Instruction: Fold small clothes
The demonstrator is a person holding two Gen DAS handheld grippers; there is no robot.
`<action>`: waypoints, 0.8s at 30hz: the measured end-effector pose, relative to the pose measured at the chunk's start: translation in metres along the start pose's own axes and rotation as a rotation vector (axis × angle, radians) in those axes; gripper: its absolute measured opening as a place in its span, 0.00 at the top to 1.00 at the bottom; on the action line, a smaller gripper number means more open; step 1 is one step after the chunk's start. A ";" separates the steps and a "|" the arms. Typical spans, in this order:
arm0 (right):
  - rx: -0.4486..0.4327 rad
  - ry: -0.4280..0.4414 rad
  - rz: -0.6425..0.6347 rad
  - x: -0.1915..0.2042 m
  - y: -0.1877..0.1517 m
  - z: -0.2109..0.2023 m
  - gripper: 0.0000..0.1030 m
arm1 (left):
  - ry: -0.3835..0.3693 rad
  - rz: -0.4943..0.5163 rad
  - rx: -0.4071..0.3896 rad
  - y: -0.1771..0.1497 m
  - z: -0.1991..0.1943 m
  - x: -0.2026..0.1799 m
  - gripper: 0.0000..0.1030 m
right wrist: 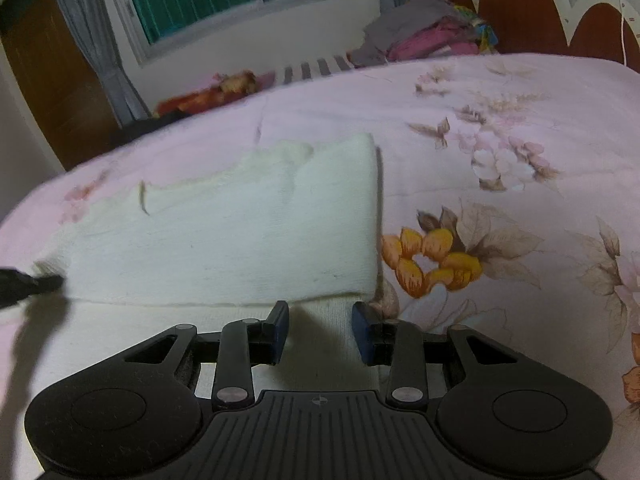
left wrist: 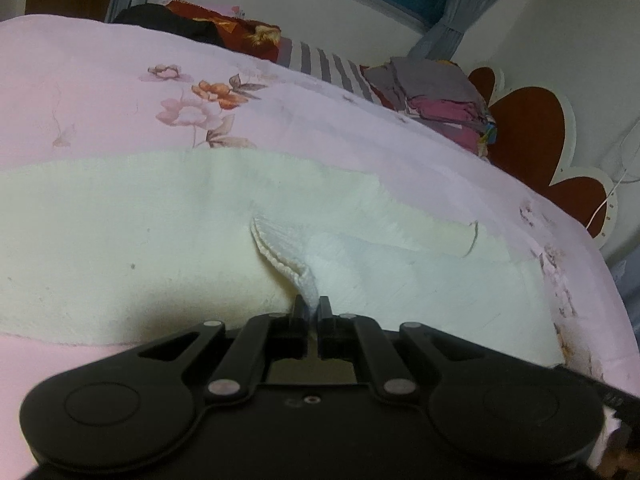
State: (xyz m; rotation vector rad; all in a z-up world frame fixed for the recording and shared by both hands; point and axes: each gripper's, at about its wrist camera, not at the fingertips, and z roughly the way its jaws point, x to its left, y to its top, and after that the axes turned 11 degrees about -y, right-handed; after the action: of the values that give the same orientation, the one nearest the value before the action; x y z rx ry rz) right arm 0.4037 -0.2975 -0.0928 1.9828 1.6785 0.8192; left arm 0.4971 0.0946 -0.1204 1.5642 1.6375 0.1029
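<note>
Pink floral bedding carries the cream garment, already doubled over, with my left gripper pinched on a raised ribbed edge. My right gripper shows its jaws apart over the near hem, pressing nothing, though blur may hide a closing. I'd carry the held edge across low and level, so the layers line up.

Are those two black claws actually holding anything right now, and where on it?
The left tool pinches a raised ribbed edge of the white knit garment. The right tool stands open over the same cloth, gripping nothing.
</note>
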 end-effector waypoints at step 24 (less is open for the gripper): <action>0.011 0.249 -0.239 0.089 0.038 0.063 0.98 | 0.085 0.315 -0.015 0.002 0.048 -0.067 0.28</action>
State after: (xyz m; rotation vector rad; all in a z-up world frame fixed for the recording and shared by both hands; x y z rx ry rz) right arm 0.4827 -0.2139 -0.1000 1.6974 2.0159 0.9998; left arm 0.5182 0.0157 -0.1161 1.8169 1.4378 0.3525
